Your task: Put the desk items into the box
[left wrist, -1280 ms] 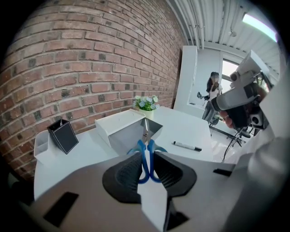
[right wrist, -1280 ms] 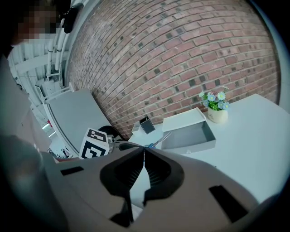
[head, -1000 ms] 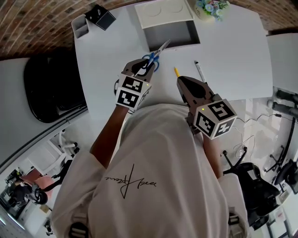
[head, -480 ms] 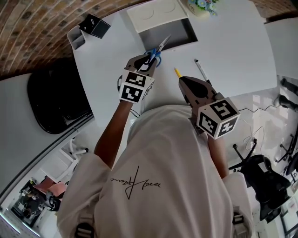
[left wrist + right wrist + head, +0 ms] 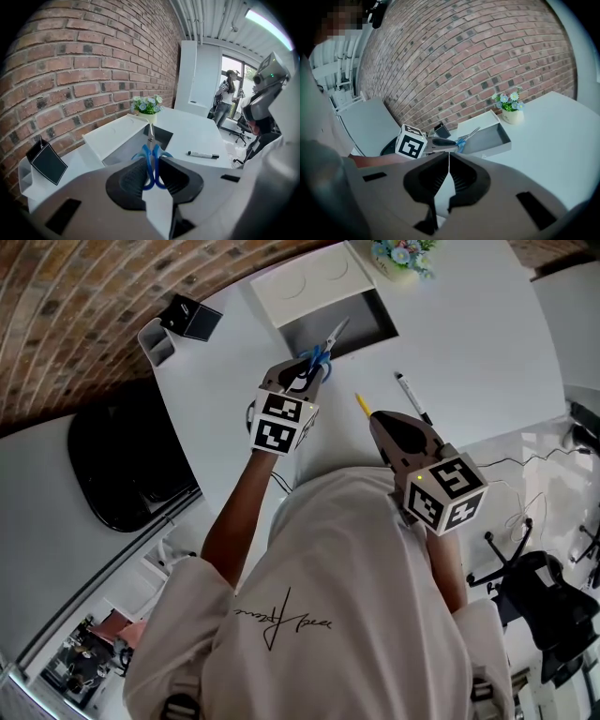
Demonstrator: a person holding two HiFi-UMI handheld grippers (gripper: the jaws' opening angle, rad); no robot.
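Hanging by their blue handles, the scissors (image 5: 317, 354) are pinched in the left gripper (image 5: 302, 379), blades aimed at the open box (image 5: 370, 317) on the far side of the table (image 5: 469, 324), tips about at its near edge. That's a thin hold on smooth loops, so they could swivel, or drop short onto the rim if released too soon. Off to the right, the right gripper (image 5: 382, 423) hovers with jaws pressed together on nothing, just beside the pencil (image 5: 362, 405) and marker (image 5: 412, 397), where a stray nudge might send either rolling.
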